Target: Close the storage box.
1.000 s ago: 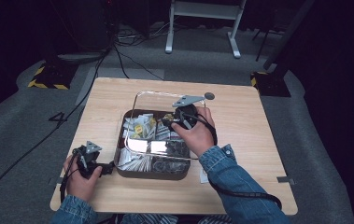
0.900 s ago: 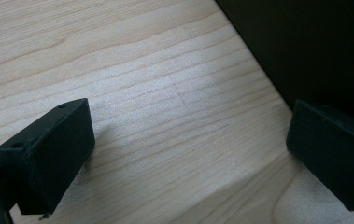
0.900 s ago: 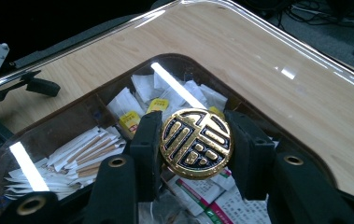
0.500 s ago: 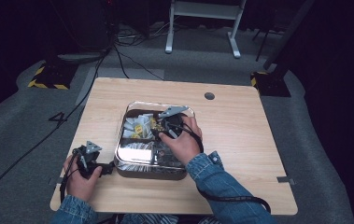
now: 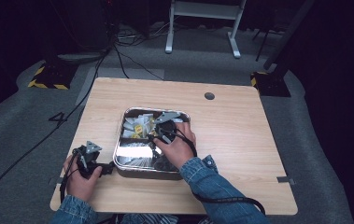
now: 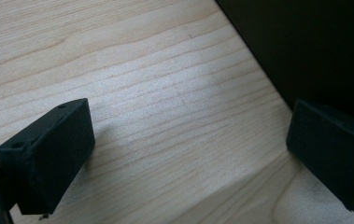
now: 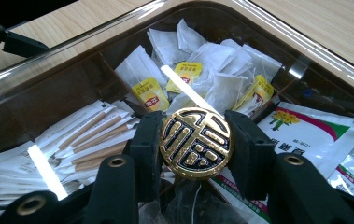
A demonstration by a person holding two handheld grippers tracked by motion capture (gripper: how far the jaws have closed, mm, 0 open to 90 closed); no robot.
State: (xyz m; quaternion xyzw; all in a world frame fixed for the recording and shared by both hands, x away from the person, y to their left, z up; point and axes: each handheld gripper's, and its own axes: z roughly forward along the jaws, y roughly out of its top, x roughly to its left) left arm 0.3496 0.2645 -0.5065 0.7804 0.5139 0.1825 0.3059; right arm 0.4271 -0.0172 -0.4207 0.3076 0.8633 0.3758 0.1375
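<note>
A metal box (image 5: 125,165) with a clear lid sits in the middle of the table, holding tea bags (image 7: 194,77) and paper sachets (image 7: 79,133) in compartments. A round gold knob (image 7: 196,140) with a black embossed pattern stands at the centre of the lid. My right gripper (image 7: 195,156) is shut on this knob, one black jaw on each side; from above, the right gripper (image 5: 164,129) is over the box's middle. My left gripper (image 5: 103,167) rests on the table at the box's front left corner. Its jaws (image 6: 188,154) stand wide open on bare wood, the box's dark side just beyond.
The wooden table (image 5: 240,135) has free room to the right of and behind the box, and a small round hole (image 5: 209,96) near its far edge. Cables trail off the table's left side over a grey floor. A flower-printed packet (image 7: 305,126) lies in the box.
My right hand has moved from the box's far right side to the middle of the lid, and its jaws now hold the gold knob. The left gripper has stayed put.
</note>
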